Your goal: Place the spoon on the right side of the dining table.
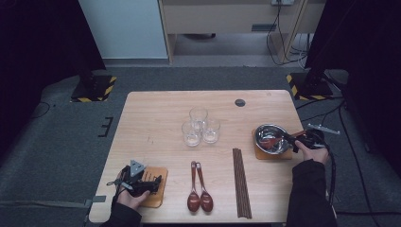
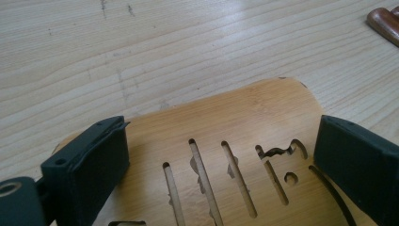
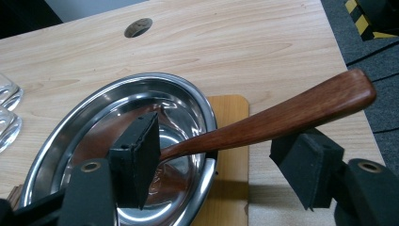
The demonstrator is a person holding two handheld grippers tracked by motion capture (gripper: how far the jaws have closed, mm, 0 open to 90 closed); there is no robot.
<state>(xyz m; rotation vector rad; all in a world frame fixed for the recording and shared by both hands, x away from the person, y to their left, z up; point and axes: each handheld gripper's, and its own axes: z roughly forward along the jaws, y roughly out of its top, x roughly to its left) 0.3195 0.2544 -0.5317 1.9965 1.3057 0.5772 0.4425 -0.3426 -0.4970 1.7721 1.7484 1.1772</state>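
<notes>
One spoon [image 3: 263,120] already lies in the bowl [image 3: 70,127] at mid-right of the high view, its glossy brown handle resting on the rim. The right gripper [image 3: 221,155] stands open around the handle, not squeezing. Two spoons [image 1: 198,187] wait bottom centre. The left gripper [image 2: 221,165] hovers open over a coaster [image 2: 244,122].

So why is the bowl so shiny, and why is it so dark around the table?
In the right gripper view the steel bowl mirrors the light and the wooden spoon, so it gleams. In the high view the table is lit evenly while both far corners fall into black. In the left gripper view the bamboo coaster looks sharp and glare-free.
</notes>
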